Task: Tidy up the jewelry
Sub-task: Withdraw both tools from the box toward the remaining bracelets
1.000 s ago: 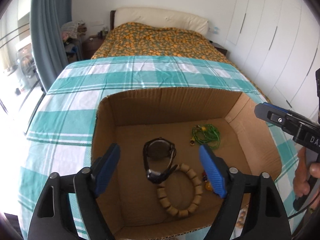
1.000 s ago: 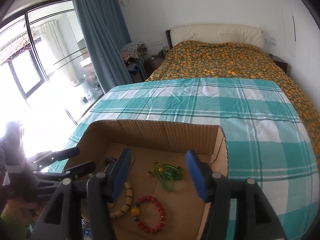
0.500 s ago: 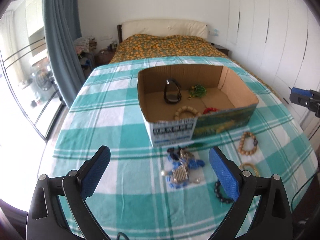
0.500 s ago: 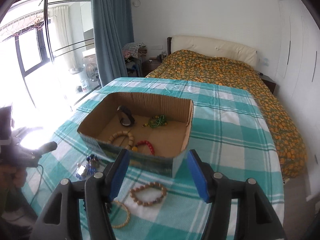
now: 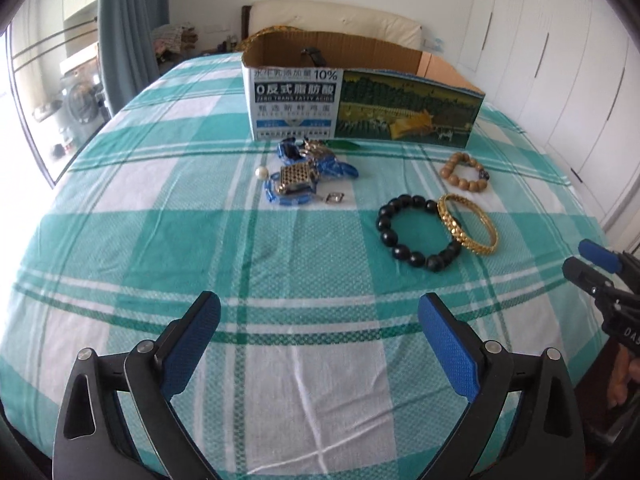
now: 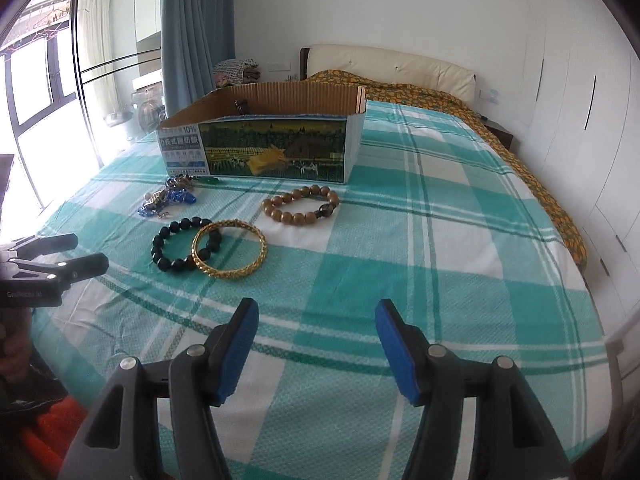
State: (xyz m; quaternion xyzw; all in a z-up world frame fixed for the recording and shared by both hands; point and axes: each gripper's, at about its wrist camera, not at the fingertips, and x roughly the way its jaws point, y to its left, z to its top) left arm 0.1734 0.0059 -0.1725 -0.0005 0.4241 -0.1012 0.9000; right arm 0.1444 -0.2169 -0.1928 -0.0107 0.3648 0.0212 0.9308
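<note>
Gold bangle (image 5: 468,224) overlaps black bead bracelet (image 5: 416,232) on the checked desk (image 5: 280,272), in front of the printed cardboard box (image 5: 360,108). Left gripper (image 5: 320,344) and right gripper (image 6: 316,348), over the box a second ago, have pulled back, spread wide and empty; next pickup likely.

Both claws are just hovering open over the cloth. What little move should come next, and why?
Probably ease the right gripper forward toward the gold bangle. It is open and empty, and the bangle is the nearest loose piece, lying partly over the black bead bracelet, outside the box.
</note>
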